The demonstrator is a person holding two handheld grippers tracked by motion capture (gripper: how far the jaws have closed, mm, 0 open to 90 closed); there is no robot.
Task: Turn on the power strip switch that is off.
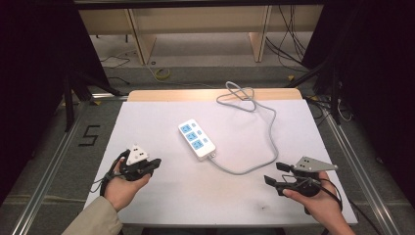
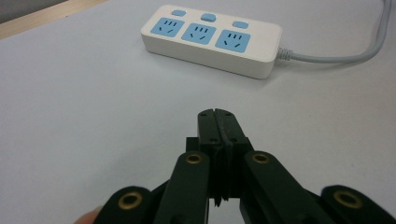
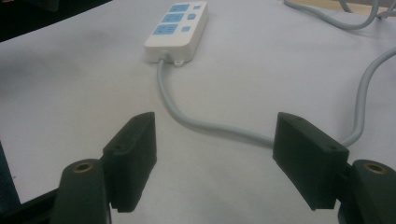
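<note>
Nearest, left gripper (image 2: 218,122) clenched on nothing, pads pressed flat together, power strip (image 2: 212,39) well apart at 12 o'clock; right gripper (image 3: 215,158) spread wide, empty, grey cord (image 3: 205,123) crossing beyond its jaws; from above, bare white tabletop (image 1: 161,196) open around both.

Your left gripper (image 1: 155,164), held in your left hand (image 1: 123,188) low and well to the left of the power strip (image 1: 196,139), has its jaws pressed together on nothing, while your right gripper (image 1: 273,175), gripped by your right hand (image 1: 315,201) well to the strip's lower right, points leftward with jaws spread wide.
</note>
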